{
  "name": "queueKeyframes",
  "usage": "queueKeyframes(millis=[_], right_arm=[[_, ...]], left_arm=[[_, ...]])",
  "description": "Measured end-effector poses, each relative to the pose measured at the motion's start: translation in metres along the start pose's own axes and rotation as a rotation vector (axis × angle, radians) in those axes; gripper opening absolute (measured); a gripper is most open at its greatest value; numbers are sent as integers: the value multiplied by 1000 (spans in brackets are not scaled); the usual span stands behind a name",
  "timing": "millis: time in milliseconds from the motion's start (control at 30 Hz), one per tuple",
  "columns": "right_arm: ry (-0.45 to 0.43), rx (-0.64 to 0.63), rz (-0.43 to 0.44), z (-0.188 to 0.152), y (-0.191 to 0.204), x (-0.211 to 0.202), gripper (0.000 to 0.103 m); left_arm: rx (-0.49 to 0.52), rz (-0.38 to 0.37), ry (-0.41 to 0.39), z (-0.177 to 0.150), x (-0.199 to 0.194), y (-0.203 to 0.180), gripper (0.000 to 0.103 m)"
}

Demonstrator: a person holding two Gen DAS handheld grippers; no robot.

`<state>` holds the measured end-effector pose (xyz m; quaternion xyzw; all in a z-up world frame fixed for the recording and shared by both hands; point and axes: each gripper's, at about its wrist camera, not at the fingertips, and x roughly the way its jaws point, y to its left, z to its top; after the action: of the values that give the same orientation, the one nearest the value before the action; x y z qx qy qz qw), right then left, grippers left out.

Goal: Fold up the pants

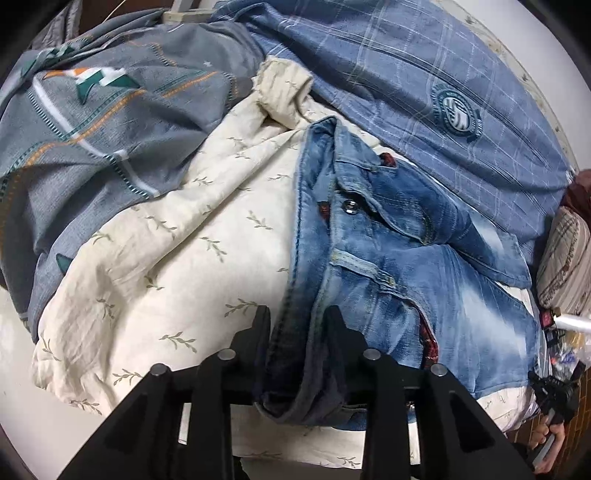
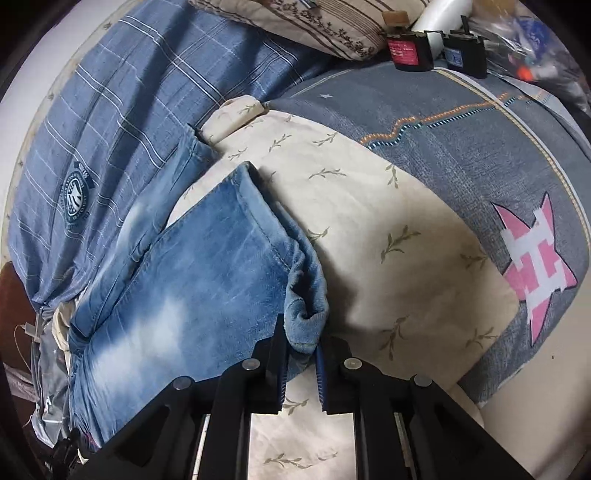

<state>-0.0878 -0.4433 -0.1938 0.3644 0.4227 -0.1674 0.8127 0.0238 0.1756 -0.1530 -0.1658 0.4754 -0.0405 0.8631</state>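
Faded blue jeans point(image 1: 406, 266) lie on a cream leaf-print sheet point(image 1: 177, 243). In the left wrist view my left gripper point(image 1: 299, 325) is shut on the waistband edge of the jeans, with denim bunched between the fingers; the metal button point(image 1: 351, 206) and open fly lie just ahead. In the right wrist view my right gripper point(image 2: 301, 332) is shut on the leg hem of the jeans point(image 2: 207, 273), the cuff crumpled between the fingers. The leg runs away to the left over the cream sheet point(image 2: 369, 221).
A blue plaid cover with a round crest point(image 1: 458, 110) lies behind the jeans. A grey patterned quilt point(image 1: 92, 122) lies left; it shows in the right wrist view point(image 2: 498, 166) with a pink star. A striped pillow point(image 2: 314, 22) and small boxes point(image 2: 410, 48) sit at the far edge.
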Motion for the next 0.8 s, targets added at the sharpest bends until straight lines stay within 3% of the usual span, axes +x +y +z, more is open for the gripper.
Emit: queueKeyframes(millis=[133,200,233,300,367,433,467,567,600,667,800], right_arm=[[1,40,46,4,-6,-10,18],[-29,51,78,5,-10,-21,19],[-73,55,102,6,-10,-30,19],[-144,37,96,7,-4,-44,24],[-252,-15,80,7,11,-61,26],[-358,-71,96,5,27,-79,27],[-411,-108,119,4,38,-88,34],[-570,-171,200,0,64,-109,89],[-632,-191,235,-1,73,-115,91],[-617,-227,236,12,93,-110,91],[-421,-266,219,64,127,-70,91]], left_arm=[[-12,108,-51,6,-14,13,37],[-18,128,-75,11,-26,20,44],[-13,137,-93,14,-33,21,48],[3,151,-123,22,-45,20,69],[11,152,-160,34,-55,16,79],[22,149,-190,48,-59,7,82],[26,150,-196,56,-58,2,85],[36,138,-198,80,-46,-20,87],[44,133,-190,90,-37,-30,87],[50,117,-173,116,-21,-46,87],[75,104,-109,167,27,-81,87]])
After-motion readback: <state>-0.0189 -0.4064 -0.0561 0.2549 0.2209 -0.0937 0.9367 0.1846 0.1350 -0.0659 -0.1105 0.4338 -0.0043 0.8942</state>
